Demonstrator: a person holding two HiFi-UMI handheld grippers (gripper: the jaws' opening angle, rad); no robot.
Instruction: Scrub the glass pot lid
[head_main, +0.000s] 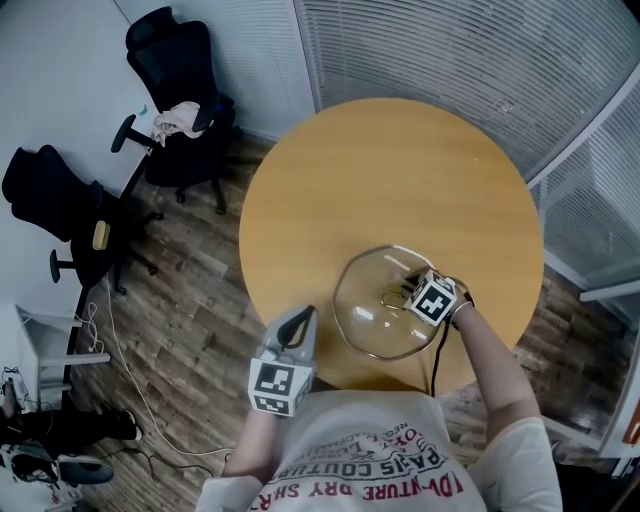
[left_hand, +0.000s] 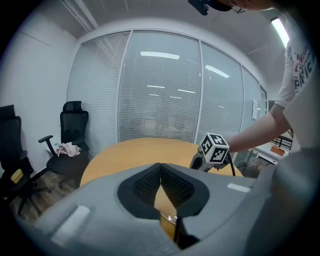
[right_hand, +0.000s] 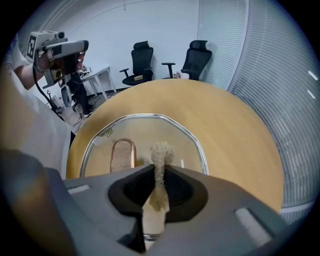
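Right gripper (right_hand: 159, 171) clamps a scrubber (right_hand: 161, 151) over the lid (head_main: 368, 300) near the table's (head_main: 400, 170) near edge. Left gripper (left_hand: 161, 168) closed, empty, off the table.

A round wooden table (head_main: 400, 170) stood on a dark plank floor (head_main: 190, 290), with glass partitions behind closed white blinds (head_main: 450, 50) along its far side. To the table's left, two black office chairs (head_main: 175, 60) stood by a white wall (head_main: 60, 90), and a pale cloth (head_main: 180, 120) lay on the chair nearer the table. A strip light (left_hand: 279, 31) shone on the ceiling overhead.
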